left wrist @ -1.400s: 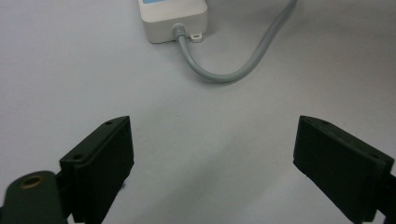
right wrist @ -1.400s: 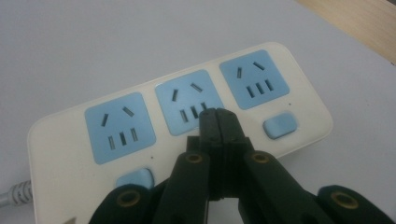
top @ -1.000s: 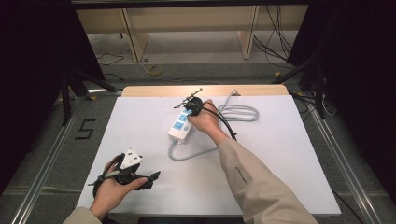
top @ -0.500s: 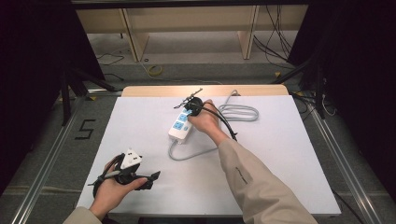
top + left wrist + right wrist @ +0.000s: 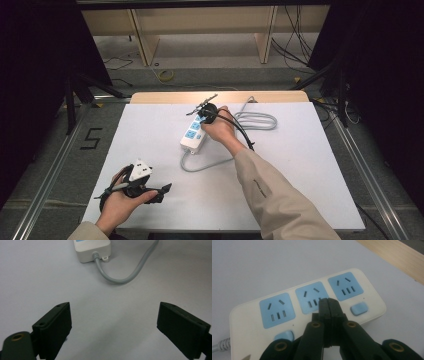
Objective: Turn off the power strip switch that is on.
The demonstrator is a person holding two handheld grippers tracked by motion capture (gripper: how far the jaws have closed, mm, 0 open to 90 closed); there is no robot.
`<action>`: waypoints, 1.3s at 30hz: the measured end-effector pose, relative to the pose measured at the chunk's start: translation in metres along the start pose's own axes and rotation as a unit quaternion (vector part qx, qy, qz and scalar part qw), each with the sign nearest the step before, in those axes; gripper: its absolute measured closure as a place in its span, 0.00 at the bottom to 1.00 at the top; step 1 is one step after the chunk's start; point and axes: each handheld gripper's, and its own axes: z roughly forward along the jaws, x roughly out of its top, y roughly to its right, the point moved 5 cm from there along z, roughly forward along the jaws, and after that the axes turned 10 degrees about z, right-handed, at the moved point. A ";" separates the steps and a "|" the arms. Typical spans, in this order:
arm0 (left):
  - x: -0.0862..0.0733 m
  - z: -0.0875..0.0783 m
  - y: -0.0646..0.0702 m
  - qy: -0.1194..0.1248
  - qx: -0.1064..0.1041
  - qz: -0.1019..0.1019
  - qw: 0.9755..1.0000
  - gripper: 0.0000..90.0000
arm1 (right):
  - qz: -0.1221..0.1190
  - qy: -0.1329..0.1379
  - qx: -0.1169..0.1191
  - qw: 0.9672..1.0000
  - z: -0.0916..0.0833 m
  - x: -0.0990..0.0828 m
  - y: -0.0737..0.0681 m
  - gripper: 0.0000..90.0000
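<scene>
The power strip (image 5: pixel 192 135) lies mid-table (image 5: pixel 310 165), its grey cord (image 5: pixel 260 120) looping behind. The right tongs (image 5: pixel 328 305), pressed together and empty, hover over its middle socket (image 5: pixel 313 300). The left tongs (image 5: pixel 113 322), spread wide, rest near the table's front-left corner.

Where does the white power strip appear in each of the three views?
High view: power strip at table centre, under the right tool.
Left gripper view: its cord end at the top edge.
Right gripper view: its socket face across the middle.
Shared landmark: the grey cord.
</scene>
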 end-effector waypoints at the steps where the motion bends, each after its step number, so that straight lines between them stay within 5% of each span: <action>1: 0.000 0.000 0.000 0.000 0.000 0.000 1.000 0.13 | -0.001 0.003 -0.001 1.000 -0.001 0.000 0.000 1.00; 11: 0.000 0.000 0.000 0.000 0.001 -0.001 1.000 0.13 | 0.004 0.011 0.000 1.000 -0.010 -0.001 0.006 1.00; 39: 0.000 0.000 0.000 -0.001 0.004 -0.003 1.000 0.13 | 0.014 0.035 0.033 0.999 -0.047 -0.020 0.021 0.65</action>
